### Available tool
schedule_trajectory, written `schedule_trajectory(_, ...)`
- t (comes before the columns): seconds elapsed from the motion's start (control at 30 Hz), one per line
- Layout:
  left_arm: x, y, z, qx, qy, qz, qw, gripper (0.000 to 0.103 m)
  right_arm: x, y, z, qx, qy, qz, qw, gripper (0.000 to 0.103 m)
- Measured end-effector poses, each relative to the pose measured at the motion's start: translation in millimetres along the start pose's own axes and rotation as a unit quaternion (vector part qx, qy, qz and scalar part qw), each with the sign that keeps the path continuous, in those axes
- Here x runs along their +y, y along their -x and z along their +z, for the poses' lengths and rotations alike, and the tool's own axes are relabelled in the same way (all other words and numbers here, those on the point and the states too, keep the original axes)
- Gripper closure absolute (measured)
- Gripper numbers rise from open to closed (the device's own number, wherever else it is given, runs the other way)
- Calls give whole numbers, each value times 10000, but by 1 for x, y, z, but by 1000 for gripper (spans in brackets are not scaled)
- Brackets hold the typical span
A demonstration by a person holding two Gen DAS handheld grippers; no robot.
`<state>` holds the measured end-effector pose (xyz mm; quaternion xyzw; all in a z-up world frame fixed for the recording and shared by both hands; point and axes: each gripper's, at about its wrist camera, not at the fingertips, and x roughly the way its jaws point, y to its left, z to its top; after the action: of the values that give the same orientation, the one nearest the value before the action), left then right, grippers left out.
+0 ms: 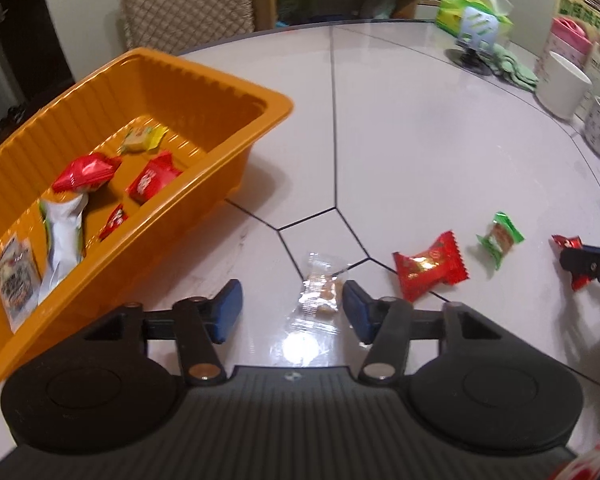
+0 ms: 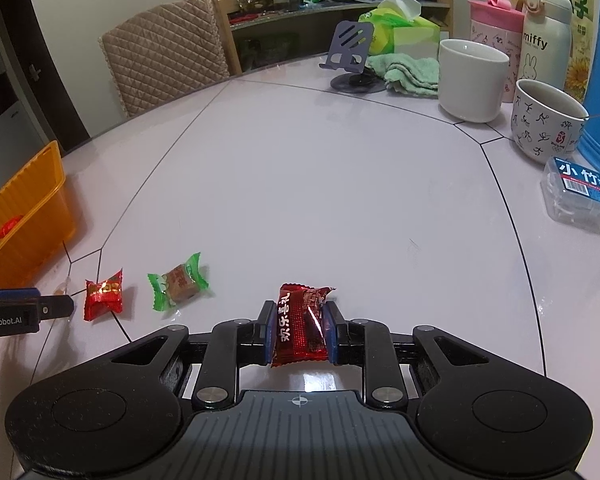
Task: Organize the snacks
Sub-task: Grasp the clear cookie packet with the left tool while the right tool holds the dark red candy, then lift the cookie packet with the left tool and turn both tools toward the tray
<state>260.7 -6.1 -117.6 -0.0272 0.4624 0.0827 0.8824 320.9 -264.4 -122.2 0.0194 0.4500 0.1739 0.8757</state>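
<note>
Between the blue pads of the left hand-held gripper [image 1: 292, 310], a clear-wrapped snack [image 1: 320, 290] lay flat on the white bench [image 1: 420, 152]; the jaws stood apart, the right pad just beside the wrapper, the left pad well clear. Only the left wrist view showed the interior of the orange tray [image 1: 204, 80], which held several wrapped snacks, red, white and yellow. Only the right wrist view showed the right hand-held gripper [image 2: 299, 326] clamped on a dark red candy packet [image 2: 300, 324], both pads pressing its sides. Both units pointed steeply down at the bench. Farther out, a red candy [image 2: 104, 294] and a green-wrapped candy [image 2: 178, 286] lay apart on the bench, between the two grippers. Beyond these, the right wrist view alone showed a white cup [image 2: 472, 80], a patterned mug [image 2: 544, 120] and a phone stand [image 2: 350, 60] clearly.
</note>
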Motion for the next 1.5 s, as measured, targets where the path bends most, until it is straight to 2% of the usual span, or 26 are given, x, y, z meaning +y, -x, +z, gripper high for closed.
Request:
schedule_trajectory(0.07, -3, 0, 0, -38, -89, -24, 10000, 59, 0, 0, -1, 1, 8, -1, 10000, 78)
schedule_trajectory(0.23, -11, 2, -2, -68, -309, -177, 9993, 82, 1, 1, -2, 23, 25, 26, 10000, 78)
schedule_trajectory(0.33, -14, 3, -2, -60, -381, -135, 9992, 83, 3, 3, -3, 24, 62, 58, 10000, 78)
schedule_trajectory(0.57, -6, 14, -5, -20, -191, -278, 9994, 83, 9, 10, -2, -26, 179, 173, 9997, 78)
schedule_trajectory(1.0, 8, 57, -16, -105, 219, -532, 9983, 83, 35, 31, 5, -166, 432, 557, 9974, 78)
schedule_trajectory(1.5, 50, 118, -34, -385, 697, -391, 9961, 83, 87, 51, 9, -229, 783, 1212, 9893, 78)
